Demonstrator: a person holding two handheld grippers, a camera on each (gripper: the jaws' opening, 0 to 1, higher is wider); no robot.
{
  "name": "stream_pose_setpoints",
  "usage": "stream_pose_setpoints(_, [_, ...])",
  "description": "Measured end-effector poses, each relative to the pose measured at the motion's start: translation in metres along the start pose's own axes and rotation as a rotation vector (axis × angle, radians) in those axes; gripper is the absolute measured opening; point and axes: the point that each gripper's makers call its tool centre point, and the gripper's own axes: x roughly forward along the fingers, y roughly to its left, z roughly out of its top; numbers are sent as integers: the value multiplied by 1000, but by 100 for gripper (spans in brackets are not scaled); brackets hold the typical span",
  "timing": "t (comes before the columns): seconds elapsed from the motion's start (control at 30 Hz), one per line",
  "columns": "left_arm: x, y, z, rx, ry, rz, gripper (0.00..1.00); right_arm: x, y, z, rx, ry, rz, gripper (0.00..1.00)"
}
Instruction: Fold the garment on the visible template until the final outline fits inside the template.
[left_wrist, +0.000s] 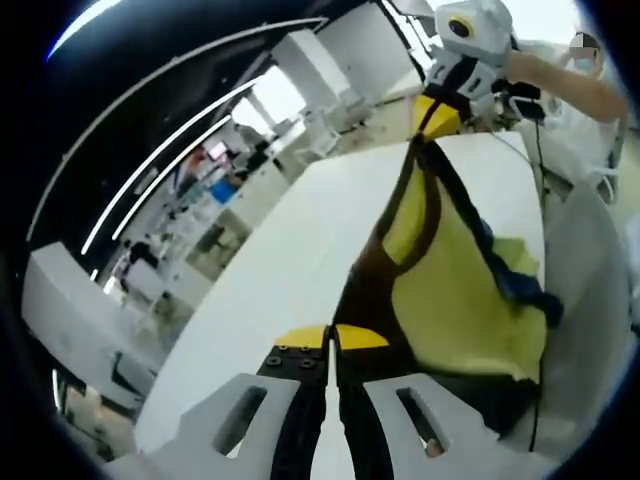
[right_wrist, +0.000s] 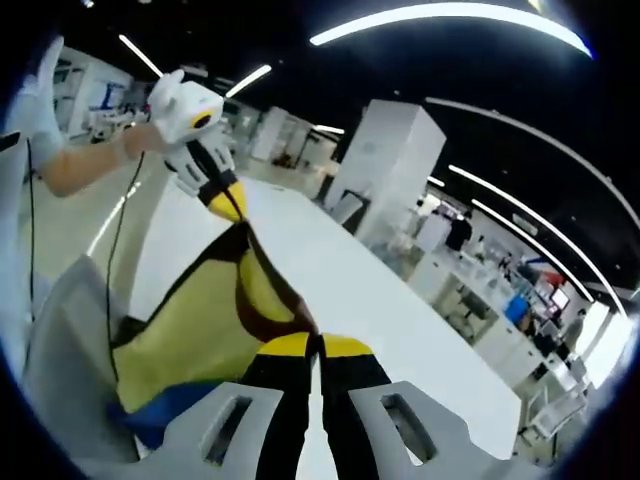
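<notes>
A yellow garment (left_wrist: 460, 300) with dark brown trim and a blue part hangs stretched between both grippers above a white table (left_wrist: 290, 260). My left gripper (left_wrist: 331, 338) is shut on the garment's brown edge at the bottom of the left gripper view. At the far end of the cloth my right gripper (left_wrist: 437, 112) pinches the other corner. In the right gripper view my right gripper (right_wrist: 318, 345) is shut on the garment (right_wrist: 190, 340), and the left gripper (right_wrist: 228, 200) holds its far corner. No template outline can be made out.
A person's forearm (left_wrist: 565, 85) reaches in behind the far gripper. A grey panel (left_wrist: 590, 300) lies beside the table (right_wrist: 370, 290), under the hanging cloth. A thin black cable (right_wrist: 112, 290) runs down beside it. Desks and white pillars (right_wrist: 385, 165) stand in the room beyond.
</notes>
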Motion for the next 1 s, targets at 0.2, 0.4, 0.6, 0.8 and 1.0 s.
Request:
stream_pose_setpoints(0.2, [27, 4, -16, -51, 23, -27, 0, 21, -7, -19, 14, 33, 4, 3])
stream_pose_setpoints(0.4, [52, 12, -29, -91, 38, -42, 0, 41, -17, -35, 31, 59, 8, 3])
stream_pose_setpoints(0.6, [77, 16, -44, -112, 67, -55, 0, 63, -19, -54, 51, 88, 11, 3])
stream_pose_setpoints(0.8, [104, 14, -62, -134, 108, -81, 0, 85, -26, -75, 76, 118, 15, 3])
stream_pose_setpoints(1.0, [128, 15, -78, -145, 137, -88, 0, 107, -30, -95, 91, 143, 24, 3])
